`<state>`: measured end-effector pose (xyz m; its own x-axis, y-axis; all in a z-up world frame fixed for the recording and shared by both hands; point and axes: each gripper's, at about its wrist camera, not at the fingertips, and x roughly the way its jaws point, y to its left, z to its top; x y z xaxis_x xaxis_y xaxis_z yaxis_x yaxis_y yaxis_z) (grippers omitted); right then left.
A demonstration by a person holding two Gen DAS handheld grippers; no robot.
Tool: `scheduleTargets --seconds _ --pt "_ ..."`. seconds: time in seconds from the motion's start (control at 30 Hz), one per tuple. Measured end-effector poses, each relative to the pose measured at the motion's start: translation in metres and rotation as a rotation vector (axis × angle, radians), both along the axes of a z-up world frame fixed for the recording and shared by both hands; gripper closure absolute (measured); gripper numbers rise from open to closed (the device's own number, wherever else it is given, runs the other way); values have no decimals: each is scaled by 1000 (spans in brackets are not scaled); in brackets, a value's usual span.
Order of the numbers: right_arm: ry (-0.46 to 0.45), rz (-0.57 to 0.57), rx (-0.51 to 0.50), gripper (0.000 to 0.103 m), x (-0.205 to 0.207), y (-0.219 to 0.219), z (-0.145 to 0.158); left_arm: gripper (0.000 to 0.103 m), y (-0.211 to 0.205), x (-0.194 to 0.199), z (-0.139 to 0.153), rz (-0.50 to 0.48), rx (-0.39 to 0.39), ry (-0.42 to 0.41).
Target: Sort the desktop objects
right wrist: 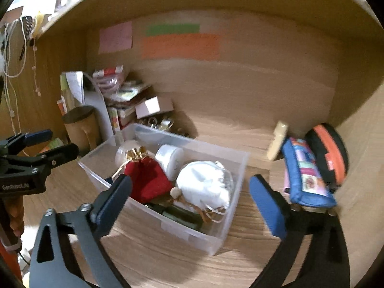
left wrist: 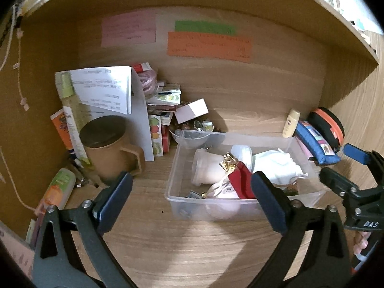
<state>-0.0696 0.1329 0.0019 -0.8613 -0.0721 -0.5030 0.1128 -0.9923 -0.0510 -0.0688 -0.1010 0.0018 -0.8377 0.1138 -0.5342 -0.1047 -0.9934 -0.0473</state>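
On the tabletop point(left wrist: 192, 252) sat a clear bin point(left wrist: 240, 212) — left claw point(left wrist: 192, 204) and right claw point(right wrist: 189, 206) both gaped apart, gripping nothing.

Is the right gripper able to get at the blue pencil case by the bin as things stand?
Probably yes. The right gripper is open and empty, and the blue pencil case lies outside the clear bin, uncovered, leaning on the orange-and-black case.
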Motion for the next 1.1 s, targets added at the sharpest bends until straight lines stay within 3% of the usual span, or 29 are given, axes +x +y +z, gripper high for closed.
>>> scheduleTargets --seconds 0.2,0.43,1.1 --pt "66 -36 14 0 24 5 12 2 4 22 9 38 15 37" --pt "38 -65 -52 0 33 12 12 1 8 45 16 102 -6 110" --pt "33 -84 -47 0 46 6 7 1 27 50 -7 54 -36 91"
